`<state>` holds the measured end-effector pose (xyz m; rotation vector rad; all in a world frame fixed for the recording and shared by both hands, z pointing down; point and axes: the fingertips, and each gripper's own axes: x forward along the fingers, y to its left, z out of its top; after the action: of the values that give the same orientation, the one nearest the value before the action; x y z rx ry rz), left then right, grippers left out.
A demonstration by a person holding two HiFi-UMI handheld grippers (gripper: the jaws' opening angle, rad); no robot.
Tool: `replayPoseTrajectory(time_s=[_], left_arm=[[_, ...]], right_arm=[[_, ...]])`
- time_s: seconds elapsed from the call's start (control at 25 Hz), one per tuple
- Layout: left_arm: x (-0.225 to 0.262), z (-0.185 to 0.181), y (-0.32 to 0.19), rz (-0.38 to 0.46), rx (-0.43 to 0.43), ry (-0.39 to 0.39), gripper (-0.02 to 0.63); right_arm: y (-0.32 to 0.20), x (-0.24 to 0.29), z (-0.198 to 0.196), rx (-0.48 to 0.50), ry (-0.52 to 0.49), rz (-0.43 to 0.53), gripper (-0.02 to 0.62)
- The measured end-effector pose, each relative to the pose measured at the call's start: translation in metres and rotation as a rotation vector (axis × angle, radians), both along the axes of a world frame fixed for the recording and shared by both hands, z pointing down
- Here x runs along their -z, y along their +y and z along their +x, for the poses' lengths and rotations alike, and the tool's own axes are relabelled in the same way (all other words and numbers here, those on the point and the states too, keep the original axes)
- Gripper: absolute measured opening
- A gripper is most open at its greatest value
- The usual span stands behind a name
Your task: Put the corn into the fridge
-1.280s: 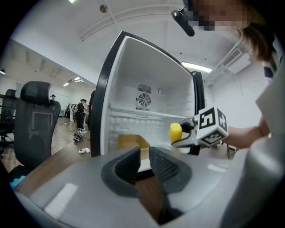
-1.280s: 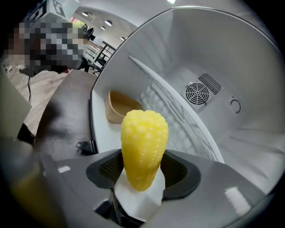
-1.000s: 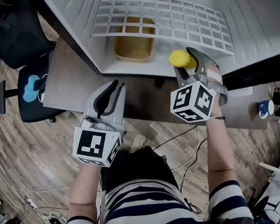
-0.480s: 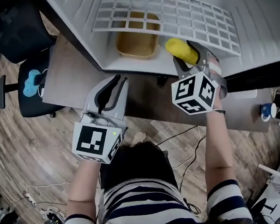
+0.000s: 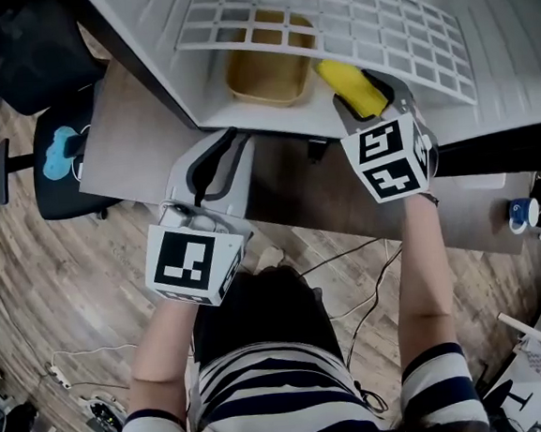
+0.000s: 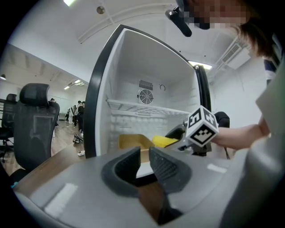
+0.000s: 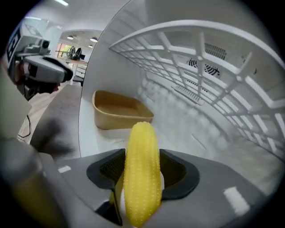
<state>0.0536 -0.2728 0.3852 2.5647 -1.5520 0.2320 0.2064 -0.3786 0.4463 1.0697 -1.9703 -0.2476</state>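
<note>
The yellow corn (image 5: 351, 86) sits lengthwise between the jaws of my right gripper (image 5: 365, 94), which are closing, with the pads pressing its sides. In the right gripper view the corn (image 7: 142, 169) points into the open fridge (image 5: 271, 116), under the white wire shelf (image 5: 328, 17) and just right of a tan tray (image 5: 267, 69). My left gripper (image 5: 229, 141) hangs over the wooden table before the fridge's front edge. Its jaws stand a narrow gap apart with nothing between them. From the left gripper view (image 6: 145, 151) the corn (image 6: 164, 141) shows beside the tray (image 6: 131, 141).
The fridge stands on a wooden table (image 5: 133, 147). A black office chair (image 5: 59, 168) with a blue object on it is at the left. A blue mug (image 5: 513, 208) rests on the table's right end. Cables run across the wooden floor below.
My right gripper has pushed further into the fridge and rolled, carrying the corn from the front edge to beside the tray. The left gripper has stayed in place.
</note>
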Motion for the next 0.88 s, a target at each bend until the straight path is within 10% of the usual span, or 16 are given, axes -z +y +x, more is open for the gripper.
replayPoseTrajectory(time_s=[0.88], left_arm=[[-0.0076, -0.0048, 0.0001, -0.025, -0.014, -0.007, 0.000]], right_arm=[[-0.0044, 0.0041, 0.0049, -0.081, -0.054, -0.005, 0.265]])
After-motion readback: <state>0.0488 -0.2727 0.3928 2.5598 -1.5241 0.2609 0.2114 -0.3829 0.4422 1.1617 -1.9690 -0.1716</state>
